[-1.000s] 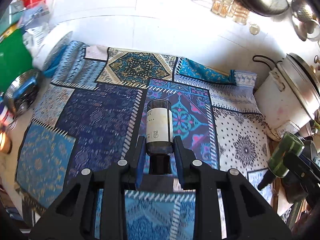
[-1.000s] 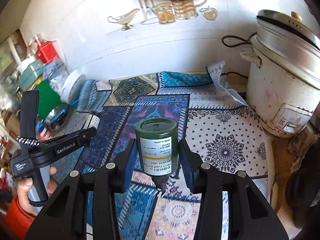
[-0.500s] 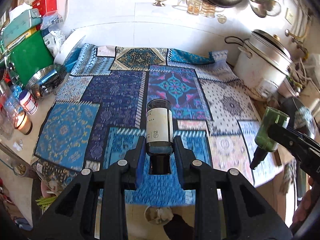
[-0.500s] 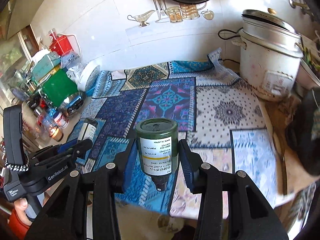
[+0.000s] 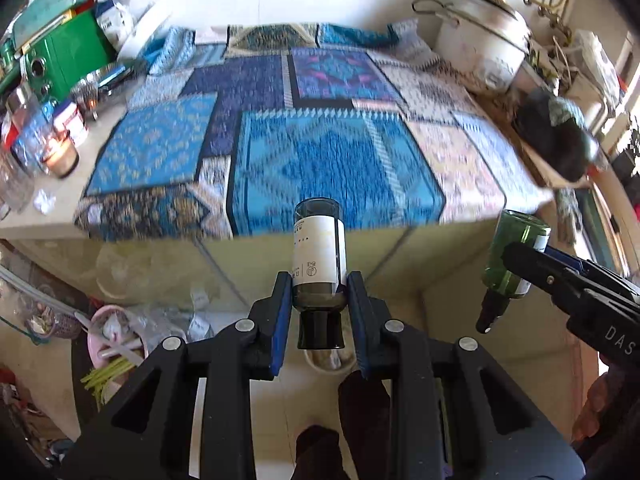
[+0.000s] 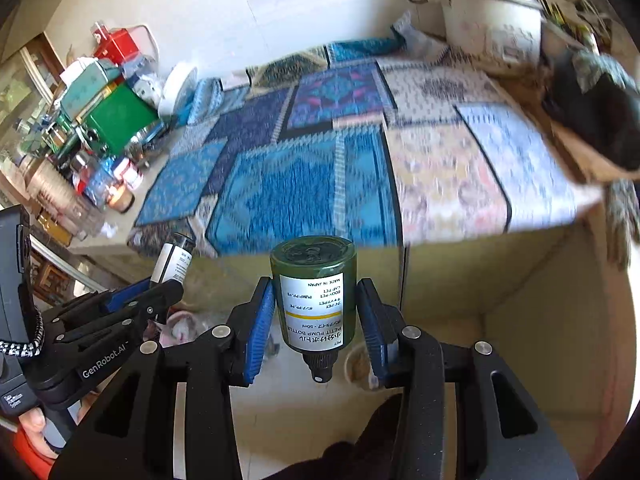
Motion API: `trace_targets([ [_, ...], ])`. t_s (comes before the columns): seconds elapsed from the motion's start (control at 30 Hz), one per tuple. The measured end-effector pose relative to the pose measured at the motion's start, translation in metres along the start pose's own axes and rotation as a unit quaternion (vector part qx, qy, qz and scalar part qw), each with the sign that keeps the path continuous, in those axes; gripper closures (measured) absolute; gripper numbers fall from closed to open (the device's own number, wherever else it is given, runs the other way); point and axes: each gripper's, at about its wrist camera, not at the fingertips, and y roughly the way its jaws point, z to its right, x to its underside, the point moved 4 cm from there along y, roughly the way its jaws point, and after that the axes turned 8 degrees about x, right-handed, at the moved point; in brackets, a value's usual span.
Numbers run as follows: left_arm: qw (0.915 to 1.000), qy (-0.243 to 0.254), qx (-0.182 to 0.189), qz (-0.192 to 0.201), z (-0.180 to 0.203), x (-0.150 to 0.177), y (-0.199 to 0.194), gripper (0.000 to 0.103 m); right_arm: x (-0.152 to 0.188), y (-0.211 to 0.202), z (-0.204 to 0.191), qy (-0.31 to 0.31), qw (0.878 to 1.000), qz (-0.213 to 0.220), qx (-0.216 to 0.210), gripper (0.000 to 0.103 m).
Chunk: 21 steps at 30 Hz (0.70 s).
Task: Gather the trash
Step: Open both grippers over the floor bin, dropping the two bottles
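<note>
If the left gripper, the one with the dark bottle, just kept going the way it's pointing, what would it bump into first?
Probably the pale front face of the counter, just under the patterned cloth's edge. The dark bottle held in the left gripper would touch first. Depth is hard to judge.

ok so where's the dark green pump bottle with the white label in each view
Left wrist view: the dark green pump bottle with the white label is at the right edge, upside down in the right gripper.
Right wrist view: bottom centre, between that gripper's blue pads.
Shared landmark: the white rice cooker, top right in both.
</note>
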Motion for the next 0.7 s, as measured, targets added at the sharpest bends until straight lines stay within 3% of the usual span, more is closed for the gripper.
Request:
trace_targets([
  [0.13,0.9993,-0.005,0.011,-0.035,0.005,0.036,0.015,0.076,0.037,0.012,0.006,0.007,0.999,-0.040,0.008,0.064],
  [0.37,0.9944,-0.031,0.013,-0.101,0.006,0.092,0.074,0.076,0.090,0.058,0.042,0.014,0.994,-0.106,0.033,0.064],
  [0.7,0.9832,-0.072,0.004,-0.168,-0.015,0.176,0.218,0.076,0.158,0.194,0.103,0.038,0.982,-0.178,0.040,0.064],
])
